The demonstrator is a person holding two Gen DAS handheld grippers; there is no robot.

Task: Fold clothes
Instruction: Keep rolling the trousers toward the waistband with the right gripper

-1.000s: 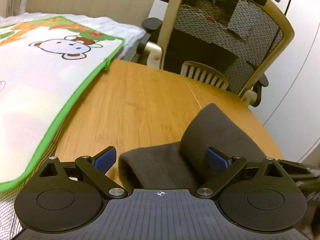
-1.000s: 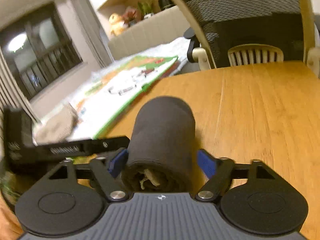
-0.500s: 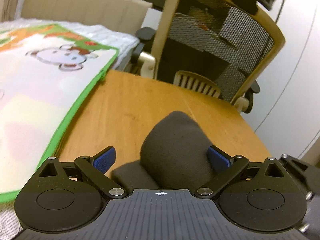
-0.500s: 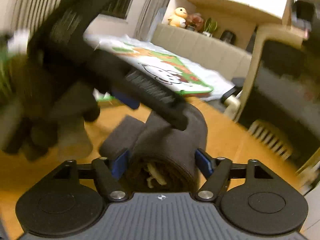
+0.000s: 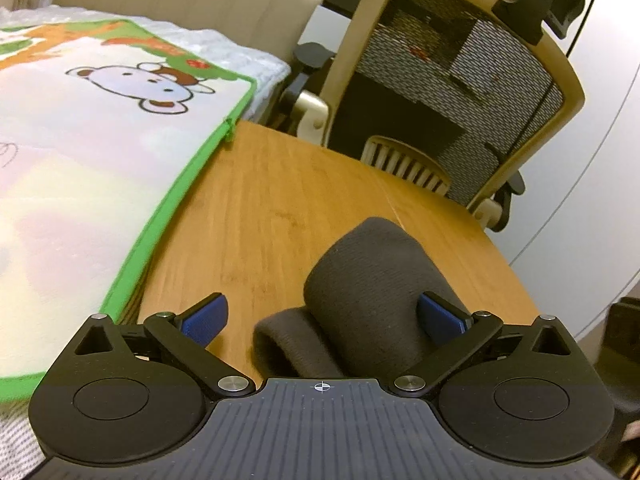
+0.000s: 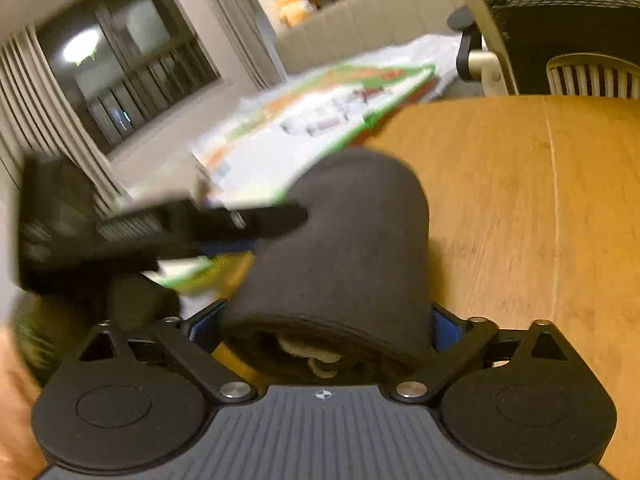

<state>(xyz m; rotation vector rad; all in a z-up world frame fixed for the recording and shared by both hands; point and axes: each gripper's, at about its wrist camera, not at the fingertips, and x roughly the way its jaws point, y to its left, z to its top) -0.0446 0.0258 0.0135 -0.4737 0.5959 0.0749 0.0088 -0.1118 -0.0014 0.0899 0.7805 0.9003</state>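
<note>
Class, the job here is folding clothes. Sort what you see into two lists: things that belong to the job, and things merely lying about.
Belongs to the job:
- dark grey garment, folded over on the wooden table
- right gripper, closed around the garment
- left gripper, open beside it

Just lying about:
- cartoon play mat
- mesh office chair
- beige sofa

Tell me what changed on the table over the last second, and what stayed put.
The left claw swung right, bringing the rolled dark garment between its open fingers, then eased back a little. The right claw swung left toward the left claw, then back. It stays clamped on the roll's end throughout. Nothing was let go. The cartoon mat and wooden table did not move.
</note>
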